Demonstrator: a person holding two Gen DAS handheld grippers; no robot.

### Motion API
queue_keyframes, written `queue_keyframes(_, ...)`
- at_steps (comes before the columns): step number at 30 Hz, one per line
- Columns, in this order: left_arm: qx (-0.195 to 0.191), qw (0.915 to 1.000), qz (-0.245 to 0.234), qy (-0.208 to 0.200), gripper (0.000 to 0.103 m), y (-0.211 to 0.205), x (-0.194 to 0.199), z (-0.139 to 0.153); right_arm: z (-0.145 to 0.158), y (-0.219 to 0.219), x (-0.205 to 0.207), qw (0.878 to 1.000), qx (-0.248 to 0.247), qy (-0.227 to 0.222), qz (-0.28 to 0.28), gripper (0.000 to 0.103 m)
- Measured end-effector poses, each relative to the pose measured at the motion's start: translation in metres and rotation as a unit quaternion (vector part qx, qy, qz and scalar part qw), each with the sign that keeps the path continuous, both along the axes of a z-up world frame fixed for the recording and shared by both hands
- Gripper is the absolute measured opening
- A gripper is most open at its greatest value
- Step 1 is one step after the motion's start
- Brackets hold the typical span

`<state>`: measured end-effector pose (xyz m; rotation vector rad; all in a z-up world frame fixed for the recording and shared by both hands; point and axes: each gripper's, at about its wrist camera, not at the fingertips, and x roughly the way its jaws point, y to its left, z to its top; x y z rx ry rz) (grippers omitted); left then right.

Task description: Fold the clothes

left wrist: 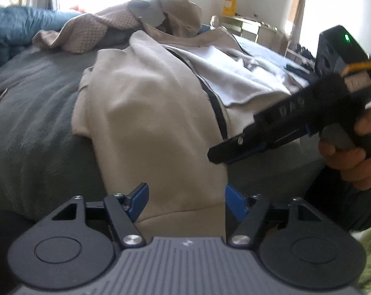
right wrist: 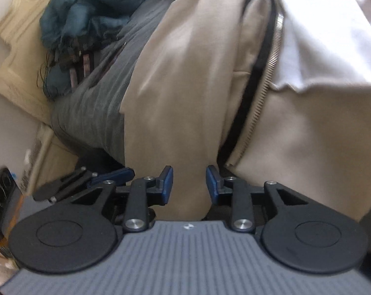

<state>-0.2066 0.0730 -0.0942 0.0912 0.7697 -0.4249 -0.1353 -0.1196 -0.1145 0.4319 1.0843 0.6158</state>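
Your beige zip jacket (left wrist: 158, 113) lies spread on the grey bedcover (left wrist: 38, 127), its near hem draping over the bed's near edge, black zipper open and the pale lining showing on the right. Your left gripper (left wrist: 185, 196) stands released, fabric between its blue pads. Your right gripper (right wrist: 189, 184) is half closed around a fold; whether it pinches, you cannot tell.

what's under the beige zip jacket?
The beige zip jacket lies on a grey bed cover, its hem hanging over the near edge. A white lining or garment shows inside the open zip. Whatever lies beneath the jacket's body is covered.
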Motion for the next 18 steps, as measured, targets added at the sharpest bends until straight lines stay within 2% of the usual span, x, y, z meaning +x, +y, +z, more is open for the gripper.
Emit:
queue_keyframes(1,0.012,0.9999,-0.005,-0.001,0.072,-0.01,0.001,-0.002,-0.002,-0.007,-0.002,1.0,0.01,0.008,-0.015,0.042)
queue_keyframes(2,0.025,0.9996,-0.01,0.0,0.072,-0.018,0.002,-0.005,-0.005,-0.015,-0.003,0.999,0.015,0.013,-0.029,0.046)
queue_keyframes(4,0.053,0.9984,-0.019,0.007,0.071,-0.035,0.004,-0.011,-0.012,-0.034,-0.007,0.997,0.042,0.028,-0.056,0.046)
queue_keyframes(6,0.082,0.9965,-0.005,0.016,0.068,-0.048,0.007,-0.017,-0.022,-0.048,-0.008,0.992,0.092,0.048,-0.074,0.046)
queue_keyframes(8,0.116,0.993,0.017,0.013,0.047,-0.059,0.009,-0.023,-0.028,-0.053,-0.009,0.988,0.121,0.054,-0.085,0.046)
queue_keyframes(9,0.128,0.9914,0.025,0.005,0.043,-0.061,0.008,-0.024,-0.029,-0.056,-0.01,0.986,0.132,0.053,-0.089,0.046)
queue_keyframes(10,0.126,0.9916,0.028,0.004,0.037,-0.061,0.007,-0.023,-0.03,-0.059,-0.011,0.984,0.142,0.051,-0.092,0.046)
queue_keyframes(11,0.114,0.9927,0.037,0.006,0.025,-0.057,0.005,-0.02,-0.03,-0.063,-0.012,0.983,0.152,0.047,-0.092,0.046)
queue_keyframes(13,0.093,0.9938,0.06,0.008,0.013,-0.047,0.003,-0.01,-0.028,-0.069,-0.014,0.981,0.17,0.038,-0.09,0.046)
queue_keyframes(15,0.059,0.9953,0.077,0.006,0.011,-0.031,0.002,0.009,-0.025,-0.074,-0.015,0.978,0.185,0.025,-0.09,0.046)
queue_keyframes(18,-0.007,0.994,0.108,-0.016,0.01,0.005,0.007,0.053,-0.022,-0.083,-0.012,0.973,0.209,0.016,-0.096,0.046)
